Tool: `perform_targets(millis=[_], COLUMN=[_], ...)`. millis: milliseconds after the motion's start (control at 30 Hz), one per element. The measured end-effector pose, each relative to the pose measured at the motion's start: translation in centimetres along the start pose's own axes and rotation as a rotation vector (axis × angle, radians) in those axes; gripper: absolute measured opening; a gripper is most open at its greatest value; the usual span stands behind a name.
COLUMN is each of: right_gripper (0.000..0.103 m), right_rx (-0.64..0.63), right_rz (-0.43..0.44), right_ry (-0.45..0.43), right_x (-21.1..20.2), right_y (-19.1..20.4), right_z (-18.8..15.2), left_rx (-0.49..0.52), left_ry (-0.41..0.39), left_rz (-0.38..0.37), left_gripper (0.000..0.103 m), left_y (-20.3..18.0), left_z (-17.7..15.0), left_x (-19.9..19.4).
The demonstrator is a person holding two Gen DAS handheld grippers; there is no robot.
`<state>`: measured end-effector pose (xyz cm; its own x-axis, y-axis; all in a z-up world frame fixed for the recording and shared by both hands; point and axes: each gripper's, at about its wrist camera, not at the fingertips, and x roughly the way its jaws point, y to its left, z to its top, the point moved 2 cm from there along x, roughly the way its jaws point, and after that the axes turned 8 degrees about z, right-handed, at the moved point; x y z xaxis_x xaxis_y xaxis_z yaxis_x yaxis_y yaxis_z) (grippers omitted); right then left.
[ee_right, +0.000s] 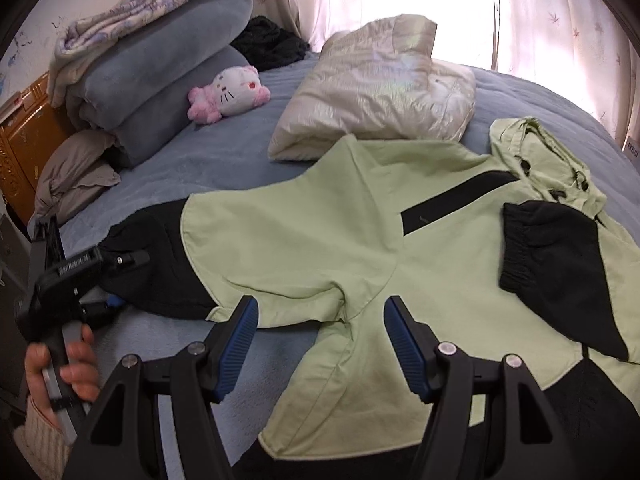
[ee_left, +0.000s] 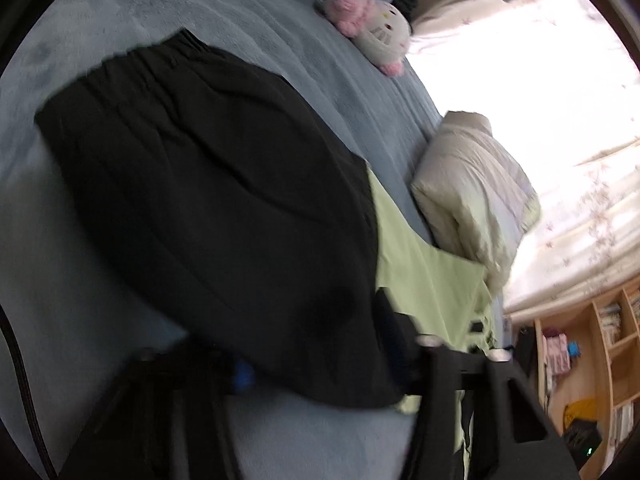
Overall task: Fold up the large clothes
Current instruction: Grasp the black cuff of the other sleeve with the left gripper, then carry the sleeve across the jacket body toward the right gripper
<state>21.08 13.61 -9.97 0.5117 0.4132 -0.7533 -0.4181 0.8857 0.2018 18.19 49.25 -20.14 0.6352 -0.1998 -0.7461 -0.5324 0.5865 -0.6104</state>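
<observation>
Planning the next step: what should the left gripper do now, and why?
Probably pinch the outstretched sleeve with the left gripper and fold it onto the body. The other sleeve already lies folded there, and this one sticks out. Whether it is gripped yet is unclear.

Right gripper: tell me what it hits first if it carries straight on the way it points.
Most likely the light green jacket on the bed: the right gripper has open jaws around the armpit fold, where the sleeve meets the body. Nothing else shows between; depth is hard to judge.
</observation>
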Motion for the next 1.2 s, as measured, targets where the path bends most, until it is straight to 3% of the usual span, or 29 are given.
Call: perform_targets(millis=[33,67,167,300,467,567,700,833,1000,1100,1200], right_gripper=[0.065,0.065,0.065,0.064,0.064,0.064,0.064,0.064,0.064,0.064,0.064], right_rx=[0.006,0.014,0.028,0.058,0.124,0.178,0.259,0.355,0.469,0.548,0.606], right_rz=[0.001,0.005,0.013,0.027,0.045,0.047,0.022,-0.026,-0.103,-0.129,-0.127], right_ry=[0.002,0.003,0.005,-0.001,-0.038,-0.066,-0.12,-0.191,-0.226,-0.228,-0.218], right_x=[0.3,0.6,1.0,0.7,-2.0,-4.5,-8.7,-13.3,-17.2,-18.5,-18.7], right_y=[-0.2,-0.4,-0.8,-1.6,-3.8,-6.1,-10.6,-16.5,-23.5,-27.0,-29.5], right_z=[0.0,0.1,0.2,0.2,-0.6,-1.4,-2.7,-4.6,-7.8,-10.0,-11.7], left_rx=[-0.001,-0.005,0.016,0.168,0.404,0.541,0.704,0.843,0.975,1.03,1.023], left_ry=[-0.003,-0.011,-0.069,-0.201,-0.305,-0.315,-0.27,-0.159,0.033,0.161,0.214], left_rz=[0.046,0.072,0.107,0.18,0.144,0.094,0.016,-0.013,0.084,0.161,0.181], left_gripper=[0.007,0.002,0.001,0.001,0.001,0.001,0.001,0.001,0.005,0.01,0.031], left_y=[0.2,0.5,-0.3,-5.6,-15.9,-22.6,-31.1,-36.9,-38.7,-37.1,-35.4], left_z=[0.5,1.0,1.6,1.2,-1.5,-4.8,-11.2,-20.0,-29.4,-33.9,-36.2], left_x=[0.2,0.2,-0.8,-4.5,-9.4,-10.9,-10.0,-5.1,4.5,9.4,10.4])
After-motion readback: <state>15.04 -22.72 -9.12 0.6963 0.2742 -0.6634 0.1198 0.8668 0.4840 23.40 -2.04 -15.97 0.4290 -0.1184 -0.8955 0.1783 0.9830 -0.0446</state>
